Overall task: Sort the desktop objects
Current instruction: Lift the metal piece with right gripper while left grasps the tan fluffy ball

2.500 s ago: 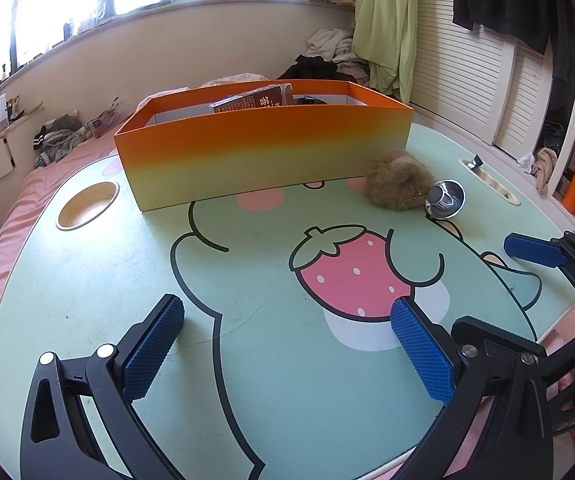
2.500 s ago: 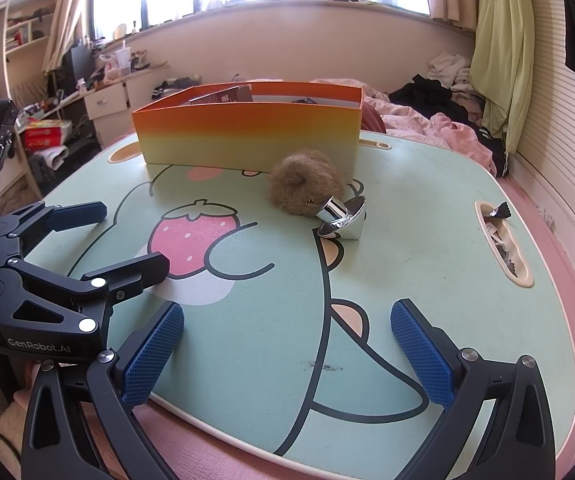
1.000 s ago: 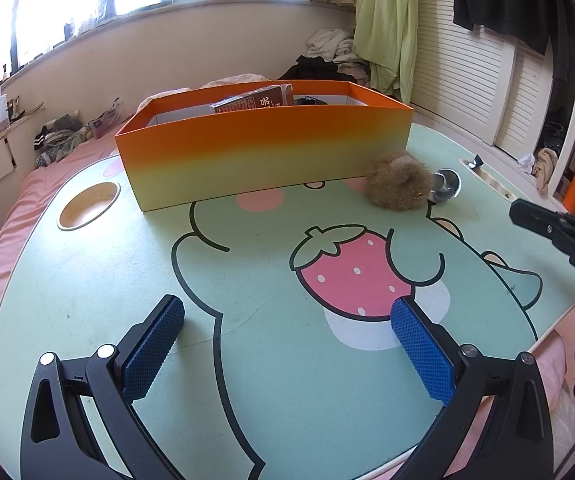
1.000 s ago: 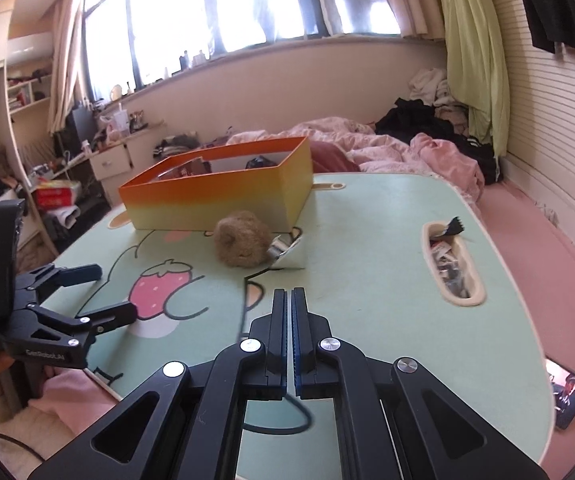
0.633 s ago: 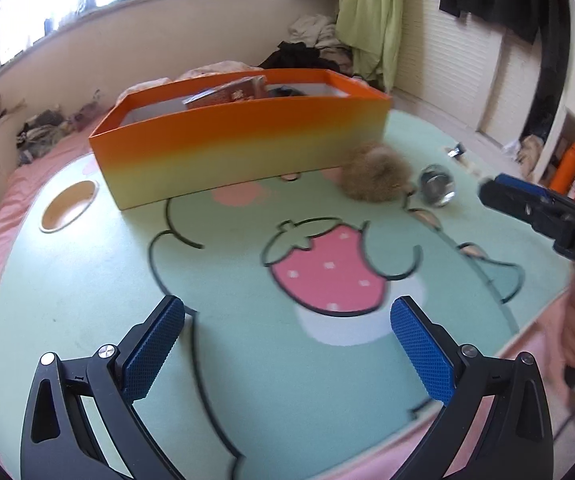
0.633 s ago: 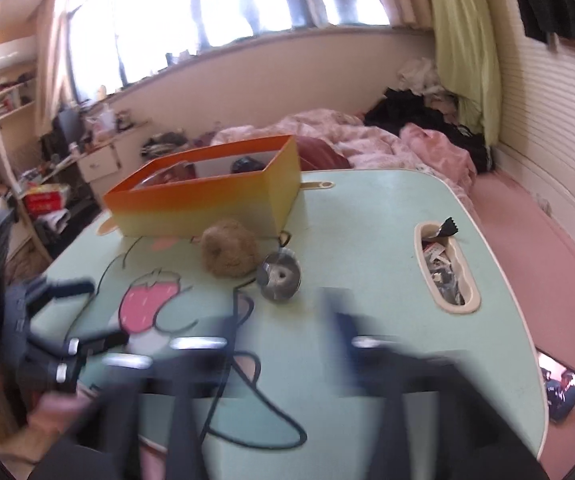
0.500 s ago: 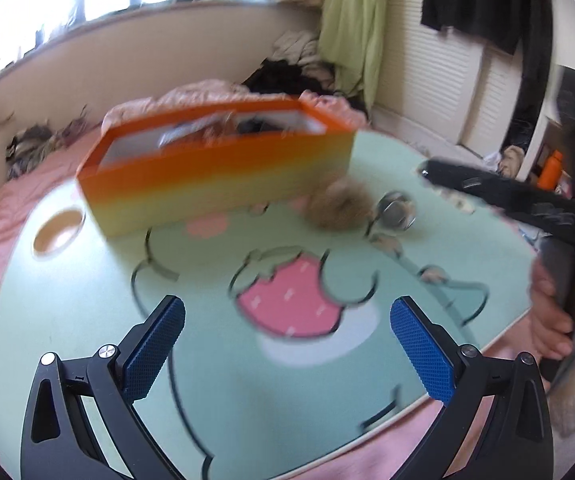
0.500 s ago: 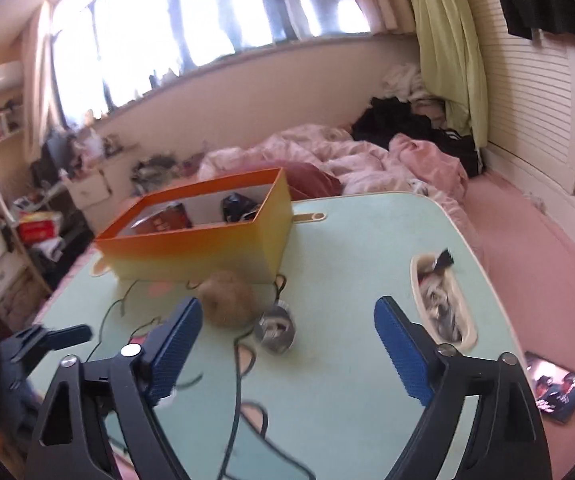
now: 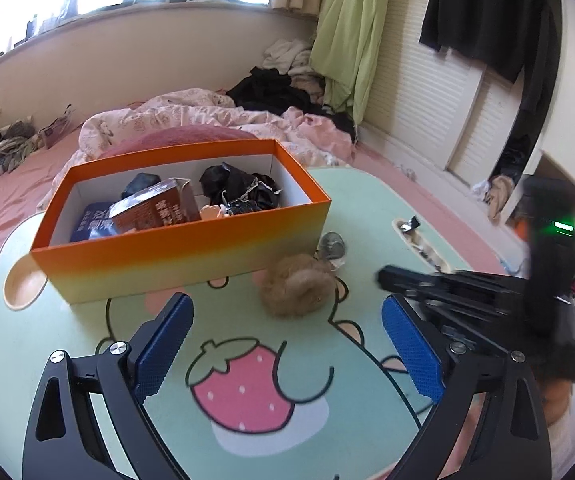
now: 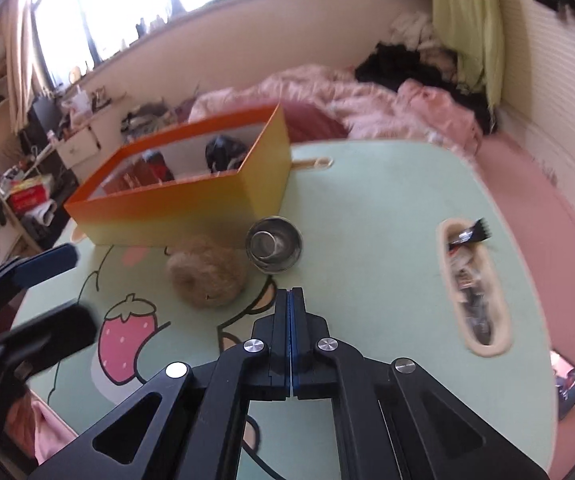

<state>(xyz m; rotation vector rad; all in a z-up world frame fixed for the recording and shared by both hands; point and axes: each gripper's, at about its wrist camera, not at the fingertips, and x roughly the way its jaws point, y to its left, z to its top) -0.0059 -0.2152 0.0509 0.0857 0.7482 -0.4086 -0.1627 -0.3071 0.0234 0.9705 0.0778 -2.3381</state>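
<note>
Both grippers have lifted above the table (image 9: 47, 340), now looking into the orange box (image 9: 191, 240). The left gripper (image 9: 287, 344) stays spread wide; the right gripper (image 10: 290, 312) has snapped closed (empty). 2 strays, fluffy ball (image 10: 207, 276) and metal bowl (image 10: 274, 244), await beside the box.

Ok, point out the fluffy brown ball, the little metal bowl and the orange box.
fluffy brown ball (image 10: 207, 276), right wrist view, middle of the fur.
metal bowl (image 10: 273, 243), right wrist view, inside bottom.
orange box (image 9: 191, 252), left wrist view, front wall.
</note>
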